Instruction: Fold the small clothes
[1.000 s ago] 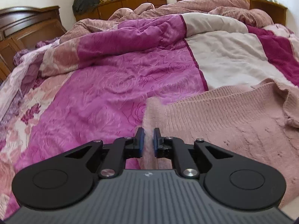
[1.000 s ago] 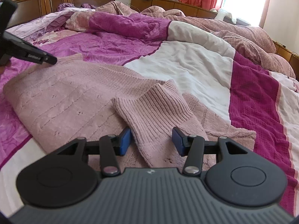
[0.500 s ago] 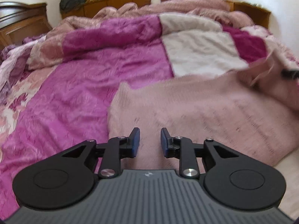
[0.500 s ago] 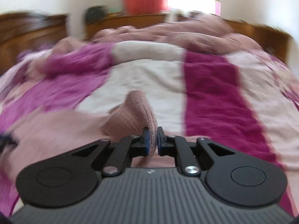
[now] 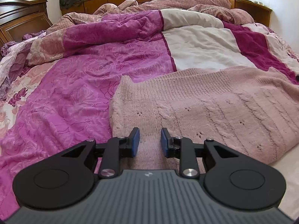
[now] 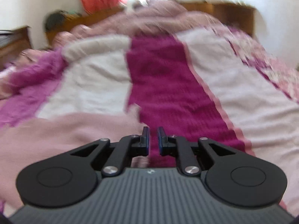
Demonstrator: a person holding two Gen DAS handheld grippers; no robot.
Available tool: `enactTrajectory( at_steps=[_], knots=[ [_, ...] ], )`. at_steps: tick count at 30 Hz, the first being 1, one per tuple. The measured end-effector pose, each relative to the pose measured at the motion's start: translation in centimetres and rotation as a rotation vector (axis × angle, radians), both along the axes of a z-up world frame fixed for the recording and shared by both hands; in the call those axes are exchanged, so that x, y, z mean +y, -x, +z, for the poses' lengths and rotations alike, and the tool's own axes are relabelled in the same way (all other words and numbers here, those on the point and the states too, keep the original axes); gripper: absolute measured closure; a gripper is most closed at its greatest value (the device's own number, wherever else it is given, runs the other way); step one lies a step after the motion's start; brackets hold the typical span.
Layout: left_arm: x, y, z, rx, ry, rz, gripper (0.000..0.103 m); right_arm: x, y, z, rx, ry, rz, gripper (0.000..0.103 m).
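Observation:
A pale pink knitted sweater [image 5: 205, 108] lies spread on the bed. In the left wrist view my left gripper [image 5: 150, 136] is open, low over the sweater's near left part, with knit between its jaws but not pinched. In the blurred right wrist view my right gripper [image 6: 152, 133] has its jaws close together with a narrow gap. It sits at the sweater's [image 6: 65, 130] right edge. A bit of pink knit shows under the left finger [image 6: 145, 136]; whether it is gripped is unclear.
The bed carries a patchwork quilt [image 5: 78, 85] of magenta, cream and dark pink panels. A bunched pink duvet [image 5: 186, 1] lies at the far end. Wooden headboard and cabinets [image 5: 22, 18] stand at the left and back.
My left gripper opened wider and moved right onto the sweater. My right gripper closed on the sleeve, swung it right, and the sleeve is no longer raised in front of it.

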State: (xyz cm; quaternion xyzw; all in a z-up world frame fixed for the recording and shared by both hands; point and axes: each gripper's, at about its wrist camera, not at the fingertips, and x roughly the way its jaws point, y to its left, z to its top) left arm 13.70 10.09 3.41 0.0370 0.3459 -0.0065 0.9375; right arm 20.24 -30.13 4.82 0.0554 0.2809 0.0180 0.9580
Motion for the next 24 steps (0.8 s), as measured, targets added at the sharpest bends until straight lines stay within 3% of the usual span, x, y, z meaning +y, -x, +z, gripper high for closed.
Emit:
enactTrajectory(
  at_steps=[3, 6, 10, 13, 16, 19, 24],
  knots=[
    [0.2, 1.1, 0.3, -0.01, -0.009, -0.013, 0.071, 0.9, 1.9, 1.3, -0.031, -0.051, 0.139, 0.09],
    [0.5, 1.6, -0.3, 0.013, -0.051, -0.005, 0.07, 2.0, 2.8, 0.7, 0.018, -0.076, 0.256, 0.09],
    [1.5, 1.9, -1.0, 0.027, -0.029, 0.002, 0.067, 2.2, 1.7, -3.3, 0.13, 0.067, 0.143, 0.092],
    [1.7, 2.0, -1.2, 0.028, -0.022, 0.002, 0.066, -0.4, 1.7, -5.2, 0.11, -0.067, 0.085, 0.088],
    [1.7, 2.1, -1.1, 0.026, -0.019, 0.001, 0.066, -0.7, 2.1, -4.5, 0.108, -0.096, 0.065, 0.085],
    [1.8, 2.2, -0.6, 0.035, 0.012, 0.019, 0.065, -0.4, 2.8, -3.5, 0.096, -0.073, 0.065, 0.077],
    [1.3, 3.5, 0.8, 0.05, 0.023, 0.036, 0.06, -1.1, 5.3, -2.4, 0.062, -0.125, 0.046, 0.047]
  ],
)
